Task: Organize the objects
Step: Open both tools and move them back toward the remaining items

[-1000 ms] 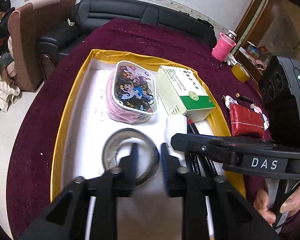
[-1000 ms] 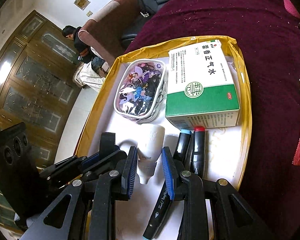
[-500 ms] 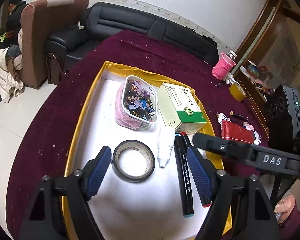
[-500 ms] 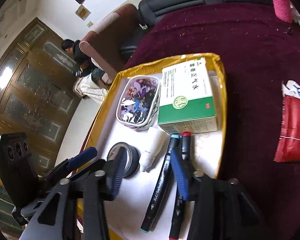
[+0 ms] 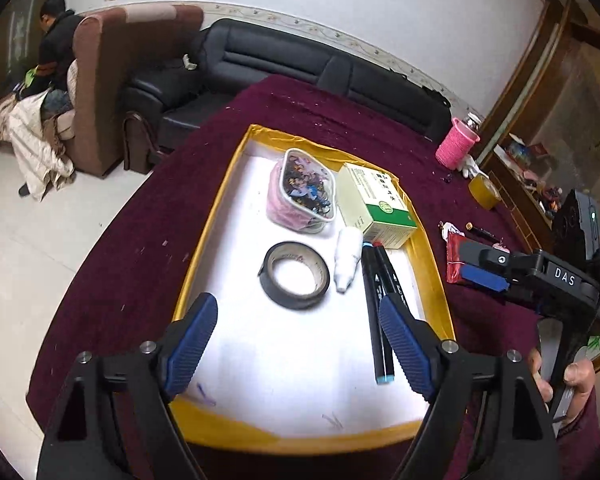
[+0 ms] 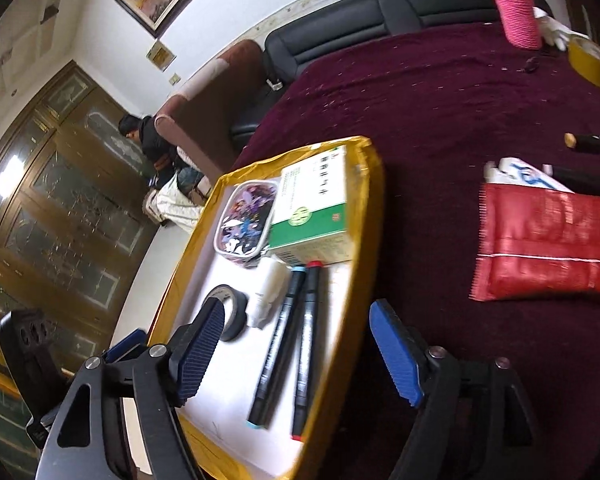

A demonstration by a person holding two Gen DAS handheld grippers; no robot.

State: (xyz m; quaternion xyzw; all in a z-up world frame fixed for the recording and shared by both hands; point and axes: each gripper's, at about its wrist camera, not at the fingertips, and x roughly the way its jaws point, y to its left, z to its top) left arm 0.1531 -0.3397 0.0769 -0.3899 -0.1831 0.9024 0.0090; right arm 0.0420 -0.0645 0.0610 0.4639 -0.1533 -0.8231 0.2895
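A yellow-rimmed tray (image 5: 204, 248) holds a black tape roll (image 5: 294, 274), a small white bottle (image 5: 346, 258), two black markers (image 5: 374, 304), a green-white box (image 5: 374, 206) and a pink cartoon pouch (image 5: 302, 196). My left gripper (image 5: 298, 320) hovers over the tray's near half, jaws opening, nothing between them. My right gripper (image 6: 296, 320) hangs above the tray's right rim (image 6: 364, 200) beside the markers (image 6: 296, 344), jaws also opening and empty. In the left wrist view the right gripper (image 5: 480, 266) sits just right of the tray.
On the maroon cloth to the right lie a red packet (image 6: 548, 240), a dark pen (image 6: 592, 144), a pink knitted cup (image 6: 518, 12) and a yellow tape roll (image 6: 590, 60). A black sofa (image 5: 284, 60) and a brown armchair (image 5: 112, 80) with a person stand beyond the table.
The left jaws, narrow at the tape roll, spread wide; the right jaws, close around the white bottle, spread too. Both grippers pulled back and up; the right one drifted toward the tray's right rim.
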